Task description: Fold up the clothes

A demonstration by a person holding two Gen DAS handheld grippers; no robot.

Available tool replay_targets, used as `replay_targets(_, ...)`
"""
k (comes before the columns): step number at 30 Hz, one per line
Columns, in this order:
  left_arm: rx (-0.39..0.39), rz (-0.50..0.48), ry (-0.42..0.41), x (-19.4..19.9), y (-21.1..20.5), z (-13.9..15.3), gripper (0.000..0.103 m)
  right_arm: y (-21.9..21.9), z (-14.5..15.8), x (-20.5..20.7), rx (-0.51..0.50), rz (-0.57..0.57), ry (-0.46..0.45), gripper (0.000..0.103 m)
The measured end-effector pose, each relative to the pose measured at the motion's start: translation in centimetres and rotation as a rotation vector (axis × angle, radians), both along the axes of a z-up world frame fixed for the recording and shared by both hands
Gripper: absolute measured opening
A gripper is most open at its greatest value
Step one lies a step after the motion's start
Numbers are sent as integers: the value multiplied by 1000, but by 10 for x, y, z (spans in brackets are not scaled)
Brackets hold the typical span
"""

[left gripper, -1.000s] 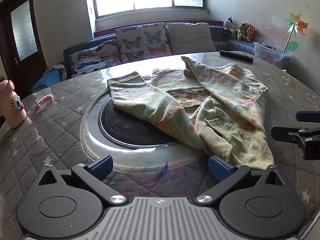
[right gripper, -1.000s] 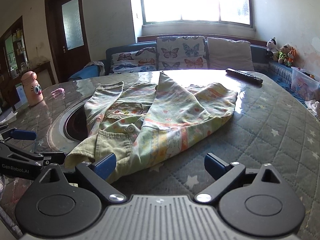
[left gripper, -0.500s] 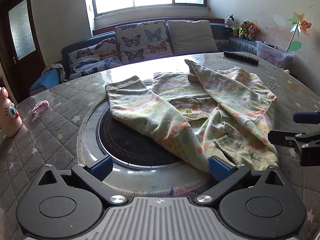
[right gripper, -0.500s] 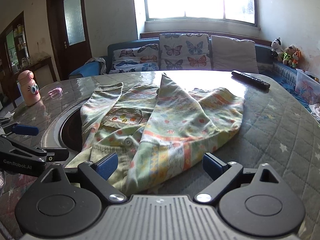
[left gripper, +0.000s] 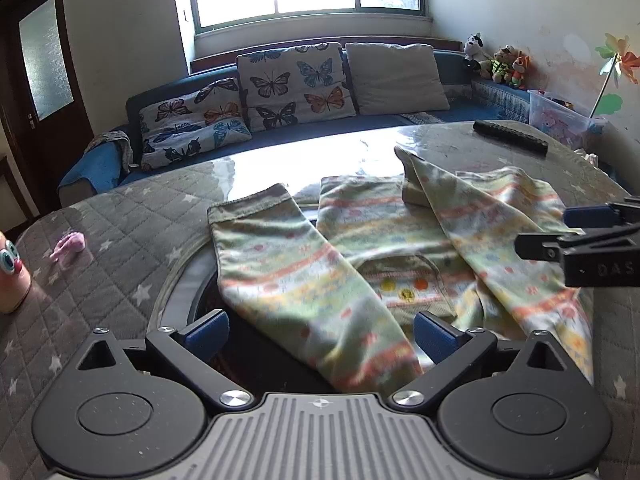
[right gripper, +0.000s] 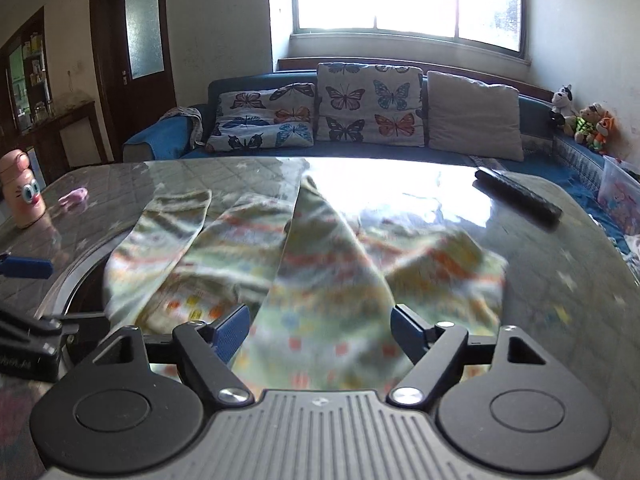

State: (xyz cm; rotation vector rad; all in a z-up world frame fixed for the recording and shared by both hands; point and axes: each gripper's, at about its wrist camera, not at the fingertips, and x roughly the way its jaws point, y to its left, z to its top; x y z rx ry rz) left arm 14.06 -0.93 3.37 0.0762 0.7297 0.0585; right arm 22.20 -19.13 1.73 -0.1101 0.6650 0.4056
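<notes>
While your two tools hang low over the tabletop (left gripper: 132, 216), the scene runs like this from the left. A pink bottle (right gripper: 25, 190) with cartoon eyes stands at the far left edge, and a small pink item (left gripper: 69, 245) lies just inside it on the quilted cover. Your left tongs (left gripper: 320, 330) stand released, blue pads spread wide, with the nearer trouser leg lying between them but not pinched. The pants (left gripper: 360, 248) (pale green, striped and dotted, with a patch pocket) lie crumpled across the middle, partly over the dark round inset (left gripper: 256, 354) in the tabletop, one leg stretched toward the left, the other folded over toward the right. Your right tongs (right gripper: 319, 330) have just been closing, yet the pads are apart; cloth lies between them, and the blur makes it hard to tell, though they seem not to press on it. Farther right, a black remote control (right gripper: 518, 197) rests near the far rim, well apart from the pants.
</notes>
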Motion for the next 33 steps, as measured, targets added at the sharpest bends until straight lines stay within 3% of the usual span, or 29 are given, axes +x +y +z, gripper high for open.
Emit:
replay_targets(10, -45, -47, 62, 66, 5, -14, 87, 26, -20, 94, -35, 24, 35, 71)
replay_targets(14, -43, -67, 108, 79, 4, -26, 74, 22, -35, 110, -17, 22, 97, 48)
replay_targets(16, -46, -69, 133, 80, 7, -31, 53, 17, -40, 112, 7, 24, 127, 32)
replay_targets(18, -55, -59, 144, 78, 12, -34, 45, 9, -40, 109, 27, 16, 134, 20)
replay_targets(20, -57, -49, 139, 73, 17, -33, 31, 3, -36, 104, 38, 9, 124, 8)
replay_targets(25, -68, -19, 110, 56, 27, -24, 6, -7, -19, 84, 42, -2, 82, 4)
replay_targets(33, -70, 75, 34, -4, 58, -5, 3, -35, 6, 41, 76, -39, 1, 4)
